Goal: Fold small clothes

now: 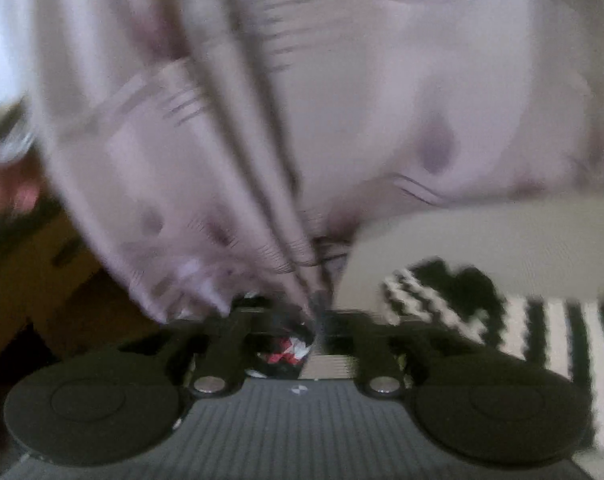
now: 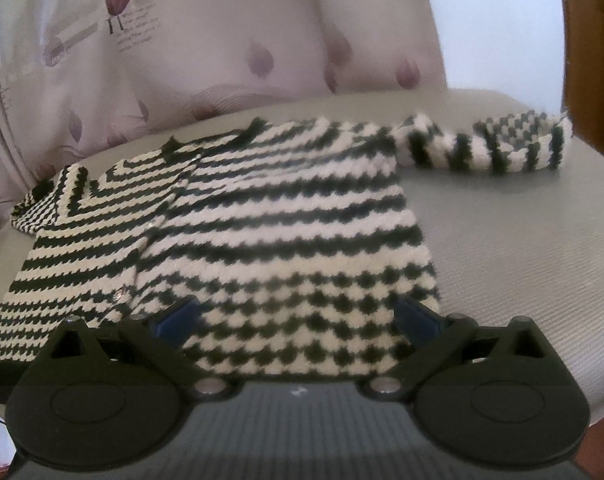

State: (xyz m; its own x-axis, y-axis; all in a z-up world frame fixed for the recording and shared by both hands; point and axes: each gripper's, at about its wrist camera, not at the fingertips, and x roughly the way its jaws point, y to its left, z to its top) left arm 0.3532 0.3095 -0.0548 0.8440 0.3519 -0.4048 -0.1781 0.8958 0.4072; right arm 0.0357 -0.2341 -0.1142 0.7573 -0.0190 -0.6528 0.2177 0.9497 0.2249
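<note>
A black-and-white striped knit cardigan (image 2: 270, 232) lies flat on the pale grey surface (image 2: 502, 248), its buttoned front facing up. Its right sleeve (image 2: 482, 148) stretches out to the far right, while the left sleeve (image 2: 50, 200) is bent across the body at the left. The right hand-held gripper (image 2: 298, 316) hovers at the near hem with its jaws wide apart, blue fingers (image 2: 178, 316) either side of the hem, holding nothing. Behind the surface hangs a pinkish curtain (image 2: 222, 40) printed with purple petals. The left wrist view is blurred: the left hand-held gripper (image 1: 316, 312) has its jaws drawn together, seemingly pinching a gathered fold of that curtain (image 1: 262, 120), with a corner of the cardigan (image 1: 522, 332) at the right
</note>
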